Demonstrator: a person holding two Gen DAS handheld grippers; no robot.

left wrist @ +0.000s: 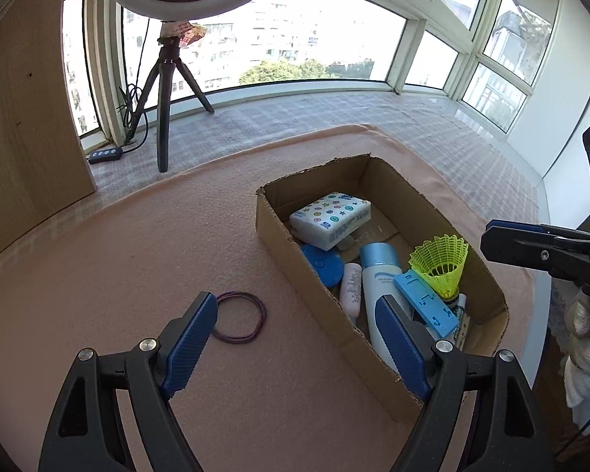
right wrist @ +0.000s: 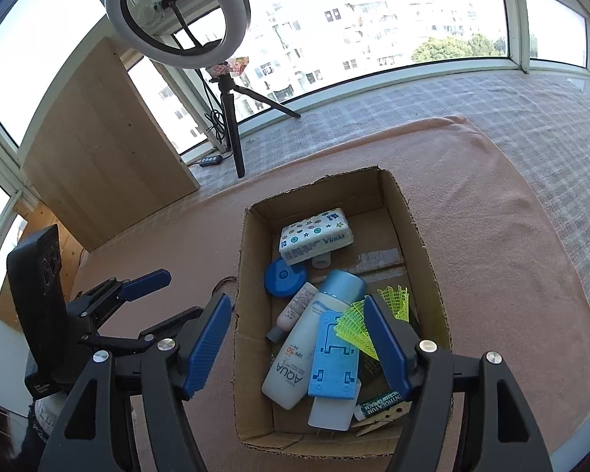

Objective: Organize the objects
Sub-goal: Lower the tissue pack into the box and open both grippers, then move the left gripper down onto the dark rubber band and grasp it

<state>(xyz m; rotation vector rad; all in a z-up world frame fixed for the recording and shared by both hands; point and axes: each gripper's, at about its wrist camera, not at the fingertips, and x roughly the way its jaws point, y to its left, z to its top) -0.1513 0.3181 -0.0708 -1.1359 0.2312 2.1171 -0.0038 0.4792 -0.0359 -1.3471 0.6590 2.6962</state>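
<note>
Blue-padded left gripper (left wrist: 297,338) stands spread and empty, its left finger just beside the thin purple rubber-band loop (left wrist: 240,317) on the peach felt mat (left wrist: 137,259). Right gripper (right wrist: 297,340) hangs released over the brown cardboard box (right wrist: 428,251), already packed with bottles and a yellow-green shuttlecock (right wrist: 395,299). Judging by this, the loop is the last stray: next, straddle it, pinch low.

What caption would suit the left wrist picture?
Open left gripper over a pink mat, hair ties beside a filled box.
</note>
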